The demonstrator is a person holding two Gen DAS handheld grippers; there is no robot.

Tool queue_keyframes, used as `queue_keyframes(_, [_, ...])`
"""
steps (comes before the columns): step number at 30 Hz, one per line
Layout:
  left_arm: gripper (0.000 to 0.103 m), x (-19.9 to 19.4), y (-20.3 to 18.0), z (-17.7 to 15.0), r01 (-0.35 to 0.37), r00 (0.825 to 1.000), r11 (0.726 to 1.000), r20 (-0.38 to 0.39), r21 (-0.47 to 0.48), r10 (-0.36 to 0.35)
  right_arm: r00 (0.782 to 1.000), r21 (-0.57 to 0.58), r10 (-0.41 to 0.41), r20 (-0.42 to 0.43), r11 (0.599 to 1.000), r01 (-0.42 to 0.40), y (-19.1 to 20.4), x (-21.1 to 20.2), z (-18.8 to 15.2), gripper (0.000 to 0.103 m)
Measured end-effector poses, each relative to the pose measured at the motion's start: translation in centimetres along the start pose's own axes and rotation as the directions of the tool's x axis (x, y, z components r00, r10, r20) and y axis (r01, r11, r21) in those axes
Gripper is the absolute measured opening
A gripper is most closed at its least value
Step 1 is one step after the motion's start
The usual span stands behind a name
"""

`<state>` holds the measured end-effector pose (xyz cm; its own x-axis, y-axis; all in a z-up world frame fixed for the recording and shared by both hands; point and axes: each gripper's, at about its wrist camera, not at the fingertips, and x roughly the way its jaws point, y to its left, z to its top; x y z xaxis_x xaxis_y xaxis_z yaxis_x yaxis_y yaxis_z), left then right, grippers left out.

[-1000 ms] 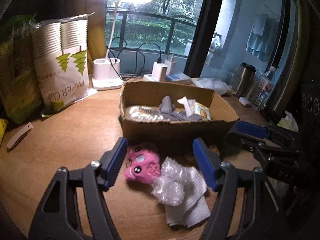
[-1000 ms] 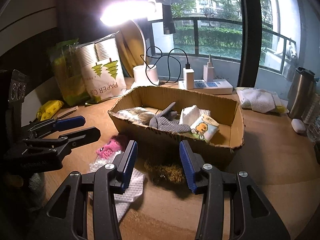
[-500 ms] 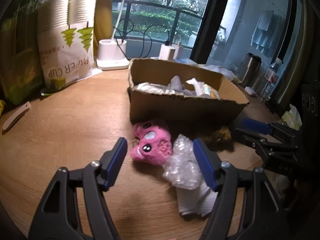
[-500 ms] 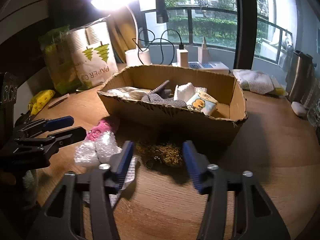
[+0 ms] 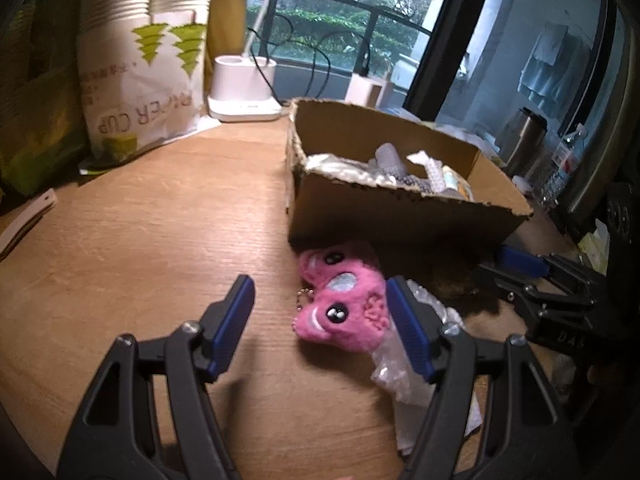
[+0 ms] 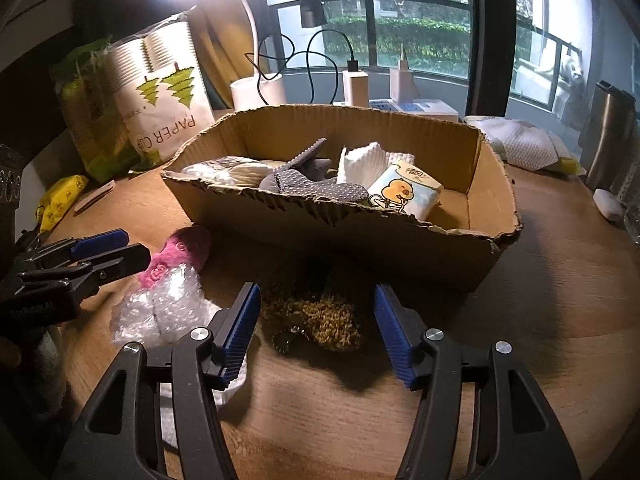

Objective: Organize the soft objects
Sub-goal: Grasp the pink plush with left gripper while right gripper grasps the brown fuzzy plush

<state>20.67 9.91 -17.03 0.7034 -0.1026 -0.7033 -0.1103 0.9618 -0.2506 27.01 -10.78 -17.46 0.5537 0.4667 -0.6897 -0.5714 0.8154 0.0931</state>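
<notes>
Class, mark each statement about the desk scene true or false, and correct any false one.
1. The pink plush toy lies inside the cardboard box. False: it lies on the table in front of the box.
2. The right gripper is open around a brown fuzzy item. True.
3. The left gripper is clamped on bubble wrap. False: it is open, holding nothing.
4. A tissue pack with a cartoon print sits in the box. True.

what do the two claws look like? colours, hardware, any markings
Both match: black plastic clamp-style arms with triangular cut-outs, silver screw heads at the pivots, and blue ribbed pads on the fingertips. Left claw, right claw. White lettering shows on the black body of each when seen from the other's camera, too blurred to read. No cables or sleeves visible.
</notes>
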Motion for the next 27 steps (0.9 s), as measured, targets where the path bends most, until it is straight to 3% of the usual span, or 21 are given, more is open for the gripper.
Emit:
queue_keyframes(6, [0.07, 2.5, -0.4, 0.1, 0.01, 0.997, 1.0, -0.079, 0.013, -0.009, 0.999, 0.011, 0.009, -0.041, 1.0, -0.009, -0.1, 1.4, 0.1, 0.062])
queue_keyframes(16, [0.07, 2.7, -0.9, 0.2, -0.01, 0.997, 0.999, -0.075, 0.043, 0.013, 0.998, 0.001, 0.02, -0.058, 1.0, -0.02, 0.3, 2.4, 0.0, 0.062])
queue_keyframes(19, [0.069, 2.7, -0.9, 0.2, 0.001, 0.997, 0.999, -0.075, 0.04, 0.002, 0.998, -0.022, 0.02, -0.06, 1.0, -0.021, 0.8, 2.4, -0.1, 0.058])
queue_keyframes(20, [0.067, 2.7, -0.9, 0.2, 0.012, 0.997, 0.999, -0.075, 0.037, -0.009, 0.998, -0.028, 0.017, -0.06, 0.999, -0.019, 0.8, 2.3, -0.1, 0.057])
queue_keyframes(21, [0.053, 2.8, -0.9, 0.2, 0.03, 0.997, 0.999, -0.077, 0.034, -0.028, 0.998, -0.032, 0.014, -0.056, 0.999, -0.016, 0.9, 2.2, -0.1, 0.056])
queue_keyframes(22, [0.048, 2.8, -0.7, 0.1, 0.042, 0.996, 0.999, -0.08, 0.03, -0.04, 0.998, -0.035, 0.013, -0.054, 0.999, -0.015, 1.0, 2.2, -0.1, 0.054])
queue_keyframes(27, [0.042, 2.5, -0.5, 0.1, 0.044, 0.997, 0.999, -0.067, 0.012, -0.043, 1.0, -0.055, 0.007, -0.028, 0.998, -0.008, 1.3, 1.4, -0.3, 0.046])
